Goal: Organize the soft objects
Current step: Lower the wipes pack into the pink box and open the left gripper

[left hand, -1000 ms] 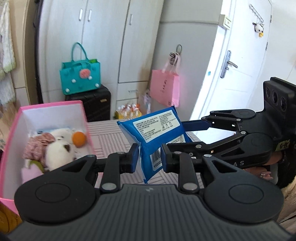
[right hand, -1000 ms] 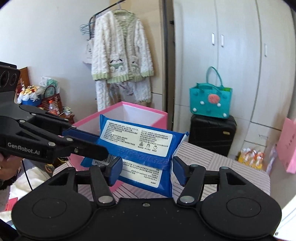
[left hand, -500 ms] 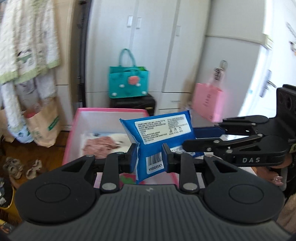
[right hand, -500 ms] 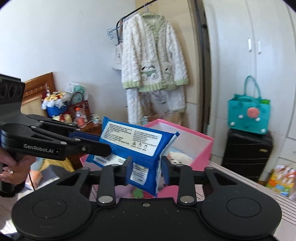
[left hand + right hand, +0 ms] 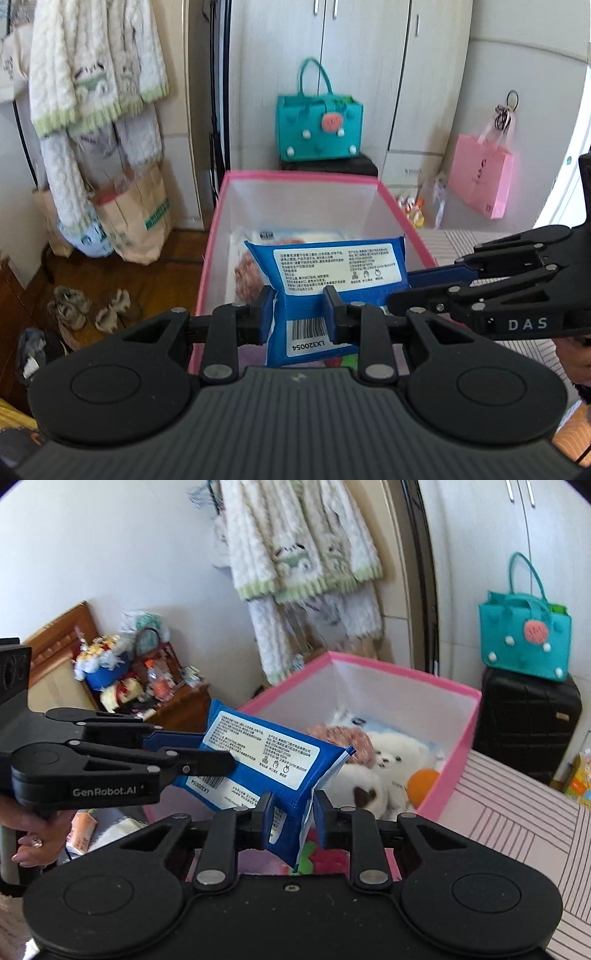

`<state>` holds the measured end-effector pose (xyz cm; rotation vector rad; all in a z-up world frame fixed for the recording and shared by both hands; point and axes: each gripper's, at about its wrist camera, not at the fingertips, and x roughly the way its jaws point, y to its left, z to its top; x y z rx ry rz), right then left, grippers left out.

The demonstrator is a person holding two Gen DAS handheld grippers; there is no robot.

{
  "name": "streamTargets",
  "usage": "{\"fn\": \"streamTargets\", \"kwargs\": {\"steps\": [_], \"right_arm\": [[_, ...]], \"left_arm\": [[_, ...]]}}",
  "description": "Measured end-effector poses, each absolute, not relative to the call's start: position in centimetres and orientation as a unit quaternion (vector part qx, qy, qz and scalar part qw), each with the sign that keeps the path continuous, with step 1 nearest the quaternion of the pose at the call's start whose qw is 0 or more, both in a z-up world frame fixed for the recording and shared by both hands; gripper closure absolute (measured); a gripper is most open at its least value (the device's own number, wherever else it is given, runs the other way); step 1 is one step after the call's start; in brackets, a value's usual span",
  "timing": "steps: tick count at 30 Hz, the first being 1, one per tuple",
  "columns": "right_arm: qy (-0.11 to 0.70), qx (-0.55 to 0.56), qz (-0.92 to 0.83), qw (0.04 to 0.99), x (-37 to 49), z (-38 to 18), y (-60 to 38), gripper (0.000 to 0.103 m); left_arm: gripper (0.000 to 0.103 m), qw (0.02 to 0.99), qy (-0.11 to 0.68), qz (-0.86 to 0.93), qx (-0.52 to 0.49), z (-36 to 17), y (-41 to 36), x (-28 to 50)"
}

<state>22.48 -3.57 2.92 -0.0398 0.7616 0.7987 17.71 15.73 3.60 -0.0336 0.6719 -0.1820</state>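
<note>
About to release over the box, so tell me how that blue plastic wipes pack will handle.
The blue plastic wipes pack probably flexes: its end crumples between the right tongs. Its glossy film may slip. It seems light, and should land softly on the white plush toy.

Blue pack (image 5: 325,266), pink-rimmed white box (image 5: 295,175), teal bag (image 5: 319,127).
</note>
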Motion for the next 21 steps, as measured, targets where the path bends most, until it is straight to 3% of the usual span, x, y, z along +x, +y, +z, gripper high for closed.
{"fn": "streamTargets", "kwargs": {"steps": [4,13,21], "right_arm": [[0.368,-0.018,0.377,0.85,22.6,2.7,-3.8,0.073],[0.348,-0.041,0.334,0.875,22.0,2.3,-3.5,0.071],[0.317,-0.024,0.323,0.891,18.8,4.5,-6.2,0.061]], "left_arm": [[0.076,0.937,0.337,-0.087,-0.01,2.9,15.4,18.2],[0.061,0.937,0.343,-0.062,-0.028,2.5,15.3,18.0],[0.06,0.935,0.343,-0.075,-0.048,4.2,15.1,15.5]]}}
